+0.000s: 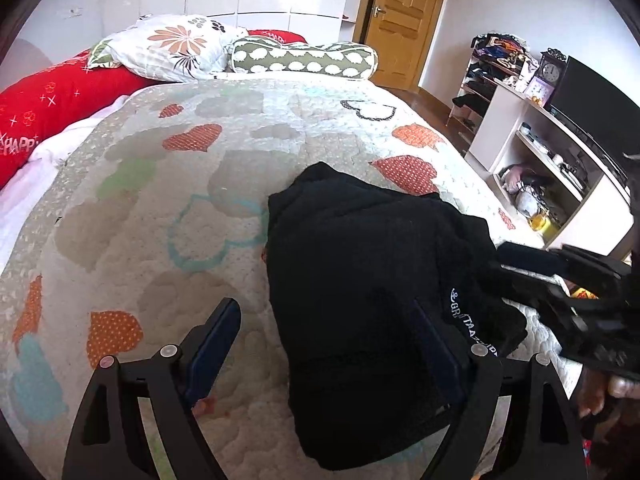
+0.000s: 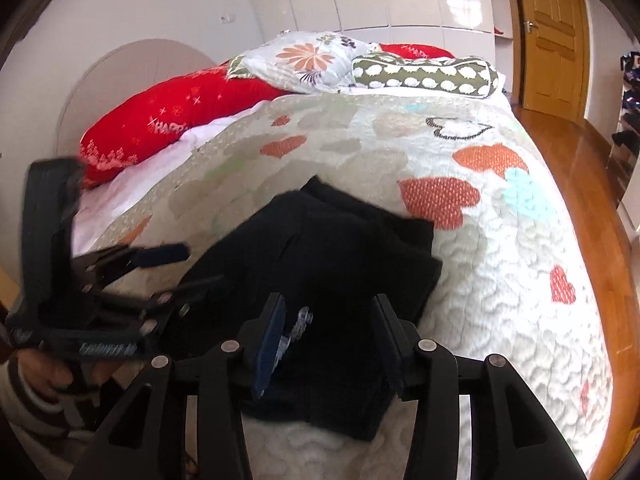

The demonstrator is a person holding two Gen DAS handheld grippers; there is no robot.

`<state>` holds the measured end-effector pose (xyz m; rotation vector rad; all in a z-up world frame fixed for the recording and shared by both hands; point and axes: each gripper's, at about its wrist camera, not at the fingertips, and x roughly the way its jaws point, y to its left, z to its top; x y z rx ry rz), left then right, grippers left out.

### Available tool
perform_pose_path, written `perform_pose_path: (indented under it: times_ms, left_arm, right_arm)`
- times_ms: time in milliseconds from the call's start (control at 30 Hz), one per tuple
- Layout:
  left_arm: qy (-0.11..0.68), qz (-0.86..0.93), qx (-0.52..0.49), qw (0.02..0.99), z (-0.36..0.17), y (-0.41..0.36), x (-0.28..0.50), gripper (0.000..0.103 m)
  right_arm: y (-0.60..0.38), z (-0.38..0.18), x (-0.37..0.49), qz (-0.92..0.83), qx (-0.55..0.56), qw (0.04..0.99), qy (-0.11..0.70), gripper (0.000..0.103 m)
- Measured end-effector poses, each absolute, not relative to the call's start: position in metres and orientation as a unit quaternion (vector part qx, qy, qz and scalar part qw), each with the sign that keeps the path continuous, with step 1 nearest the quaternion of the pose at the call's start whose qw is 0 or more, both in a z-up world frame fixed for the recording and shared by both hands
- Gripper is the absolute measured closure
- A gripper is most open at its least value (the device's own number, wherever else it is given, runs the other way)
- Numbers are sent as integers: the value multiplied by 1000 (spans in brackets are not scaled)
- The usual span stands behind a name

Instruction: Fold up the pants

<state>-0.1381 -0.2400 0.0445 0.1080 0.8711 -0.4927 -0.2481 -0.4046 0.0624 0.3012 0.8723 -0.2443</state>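
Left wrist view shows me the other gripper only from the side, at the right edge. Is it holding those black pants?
Observer: No. Seen from its own camera, the right gripper has its jaws apart. The black pants lie under them and do not look pinched.
Operator: What is past the red pillow, where my picture cuts off?
Observer: A rounded beige headboard against the wall.
Operator: And who carries my camera?
Observer: The left hand, which comes out of a striped sleeve.
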Motion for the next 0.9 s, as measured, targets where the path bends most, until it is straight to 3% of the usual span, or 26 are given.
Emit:
perform_pose_path:
  times_ms: [200,833,900]
  left_arm:
    - [419,-235,57,875,44,-231,-136,18]
    - [420,-238,48,875,45,-224,-125,18]
    - [422,-240,46,873,44,-223,-124,18]
  right_arm:
    - [-430,23,-226,-150,167,857,465,49]
    - [-411,49,-261,-140,177,874,431,41]
    - [-411,48,-260,-139,178,873,432,36]
